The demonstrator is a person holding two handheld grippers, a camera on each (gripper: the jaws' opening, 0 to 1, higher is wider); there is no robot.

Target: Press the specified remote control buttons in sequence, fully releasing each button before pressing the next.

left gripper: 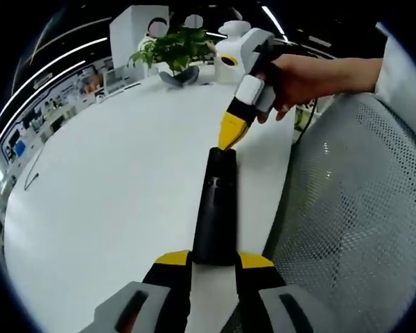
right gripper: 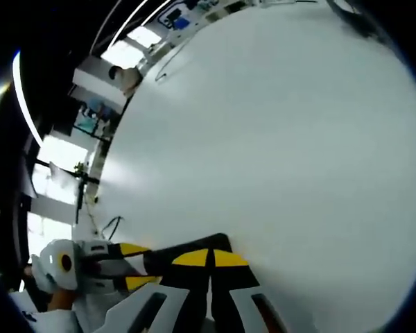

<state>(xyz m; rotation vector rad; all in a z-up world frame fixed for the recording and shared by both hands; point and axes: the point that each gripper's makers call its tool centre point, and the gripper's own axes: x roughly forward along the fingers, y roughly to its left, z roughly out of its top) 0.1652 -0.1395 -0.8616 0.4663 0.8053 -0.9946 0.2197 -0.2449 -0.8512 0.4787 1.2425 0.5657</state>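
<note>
1. Your left gripper (left gripper: 215,262) is clamped on the near end of the black remote control (left gripper: 216,208), which lies lengthwise along the white table (left gripper: 111,201).
2. Your right gripper (left gripper: 230,132) has its yellow tips together, touching the remote's far end.
3. The remote looks rigid, light and probably slick; keep hold of its sides and press gently with the closed tips.

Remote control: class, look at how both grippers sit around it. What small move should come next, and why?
Probably lift the right gripper slightly to release the button. In the left gripper view its closed yellow tips sit on the far end of the black remote control, which the left gripper clamps over the white table. Each press should be fully released before the next.
</note>
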